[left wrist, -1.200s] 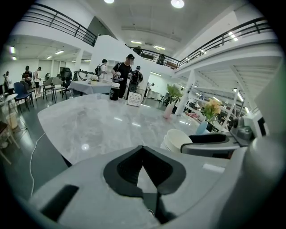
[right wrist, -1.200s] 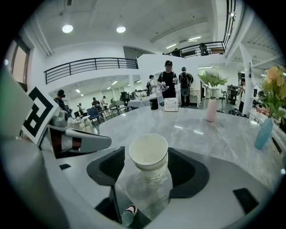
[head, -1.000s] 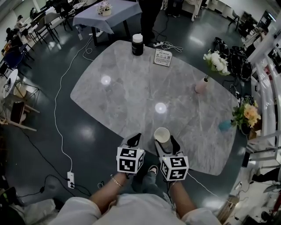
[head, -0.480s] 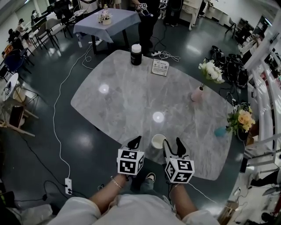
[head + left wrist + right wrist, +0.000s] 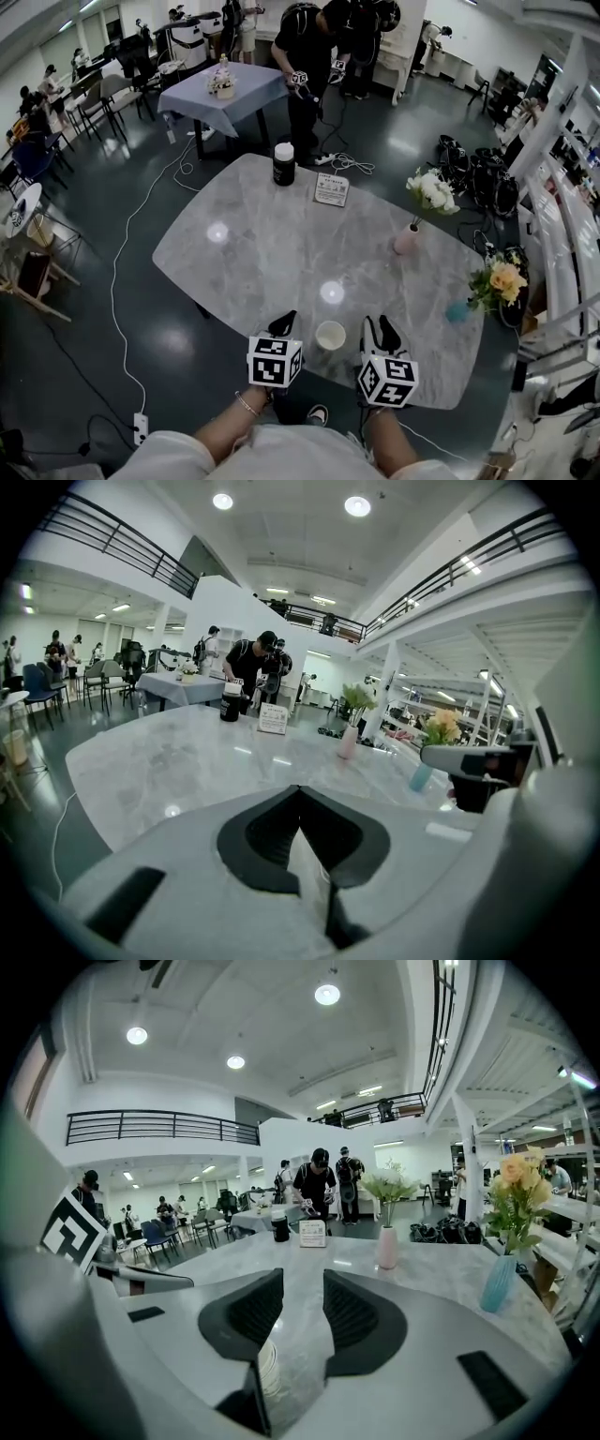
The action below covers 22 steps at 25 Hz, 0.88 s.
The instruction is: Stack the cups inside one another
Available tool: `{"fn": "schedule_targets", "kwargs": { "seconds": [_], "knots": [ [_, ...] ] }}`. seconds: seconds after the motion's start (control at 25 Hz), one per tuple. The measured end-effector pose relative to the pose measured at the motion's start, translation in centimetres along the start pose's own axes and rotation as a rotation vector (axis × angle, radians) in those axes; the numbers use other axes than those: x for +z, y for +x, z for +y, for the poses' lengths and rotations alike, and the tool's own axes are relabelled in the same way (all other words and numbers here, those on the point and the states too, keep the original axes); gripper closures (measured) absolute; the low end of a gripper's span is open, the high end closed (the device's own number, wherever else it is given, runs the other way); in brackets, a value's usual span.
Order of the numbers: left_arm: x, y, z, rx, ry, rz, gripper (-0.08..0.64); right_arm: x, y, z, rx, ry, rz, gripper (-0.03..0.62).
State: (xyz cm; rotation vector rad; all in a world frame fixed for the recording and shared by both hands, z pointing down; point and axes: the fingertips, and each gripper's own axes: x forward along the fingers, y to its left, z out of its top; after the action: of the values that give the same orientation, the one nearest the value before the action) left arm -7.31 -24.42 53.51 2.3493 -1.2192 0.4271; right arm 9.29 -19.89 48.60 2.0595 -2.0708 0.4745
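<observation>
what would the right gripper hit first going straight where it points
Probably the bare table top, as the right gripper tilts slightly down; its jaws have just been closing, empty; the cups sit to its left.

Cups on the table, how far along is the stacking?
Done, apparently: the cup stack stands alone on the table, several rims nested in the right gripper view. In hand: nothing; the left gripper is shut, the right gripper has just been closing with nothing between its jaws. Left: no loose cups visible.
</observation>
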Motion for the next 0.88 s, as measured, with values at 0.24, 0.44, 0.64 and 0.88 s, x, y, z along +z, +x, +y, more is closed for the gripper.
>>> {"fn": "schedule_targets", "kwargs": {
  "seconds": [0.24,0.44,0.64,0.88],
  "knots": [
    [1.7,0.2,0.1,0.0,0.014,-0.032,0.565,1.2,-0.3,-2.1,-0.068,0.023,-0.037,0.558],
    [1.8,0.3,-0.1,-0.026,0.03,-0.02,0.565,0.9,-0.9,-3.2,-0.111,0.056,-0.03,0.577],
    [1.6,0.0,-1.0,-0.091,0.104,-0.013,0.565,-0.3,-2.3,-4.3,-0.197,0.119,-0.04,0.577],
    [1.0,-0.3,-1.5,-0.196,0.164,0.014,0.565,-1.6,-5.0,-4.3,-0.323,0.19,-0.067,0.577]
  ]
}}
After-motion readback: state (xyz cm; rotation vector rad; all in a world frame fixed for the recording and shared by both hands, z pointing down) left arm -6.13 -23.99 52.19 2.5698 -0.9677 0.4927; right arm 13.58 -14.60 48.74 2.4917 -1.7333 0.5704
